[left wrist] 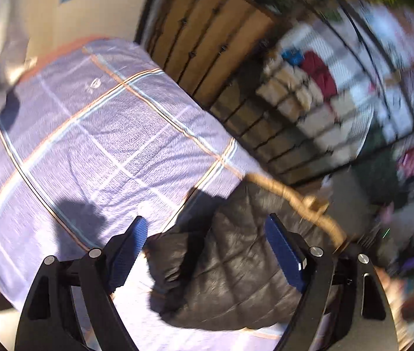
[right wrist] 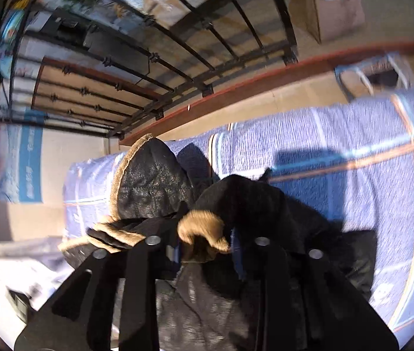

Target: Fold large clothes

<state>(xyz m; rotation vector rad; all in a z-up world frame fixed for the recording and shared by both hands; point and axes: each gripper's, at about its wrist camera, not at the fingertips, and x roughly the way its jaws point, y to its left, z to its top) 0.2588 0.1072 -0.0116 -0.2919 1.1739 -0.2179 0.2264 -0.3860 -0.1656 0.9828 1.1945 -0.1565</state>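
Both tongs were over the bed: our left gripper [left wrist: 204,251] hung with its jaws wide apart and nothing between the blue pads [left wrist: 132,251], poised just above the dark quilted jacket [left wrist: 236,269], while our right gripper [right wrist: 207,251] had its fingers drawn in close on a bunch of the tan fur trim [right wrist: 204,234] at the jacket's hood [right wrist: 151,184]. We saw the garment lying crumpled on the purple plaid bedspread [left wrist: 95,134], near the edge toward the black metal railing [right wrist: 177,58], with the fur edging trailing across its upper side. We judged it a puffy, padded coat: soft and limp, bulky more than heavy, with a slick shell that would likely slide between the pads unless a thick fold was taken. We reckoned the seams, hem or cuffs would give firmer purchase than the fur, which could pull loose or slip. Motion blur hid the finer detail of the left view's background.
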